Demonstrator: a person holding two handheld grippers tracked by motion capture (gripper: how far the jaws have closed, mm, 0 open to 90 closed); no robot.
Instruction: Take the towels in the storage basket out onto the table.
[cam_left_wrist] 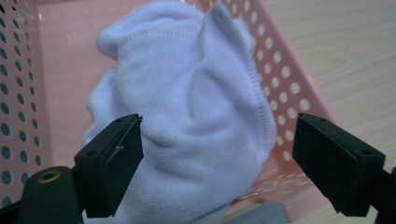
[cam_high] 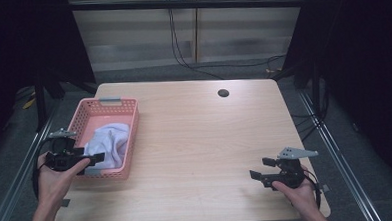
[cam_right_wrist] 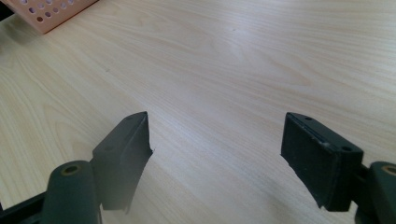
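I see the bench (cam_high: pixel 196 155) carrying a pink basket (cam_high: pixel 129 118) at its left edge. A white cloth (cam_high: pixel 110 142) lies bunched inside the basket, against its near right wall. My left gripper (cam_left_wrist: pixel 217 158) hovers at the basket's near end with its jaws apart, the cloth below and between them, unclamped. My right gripper (cam_right_wrist: pixel 217 156) sits low over bare bench near the front right corner, jaws apart and holding nothing.
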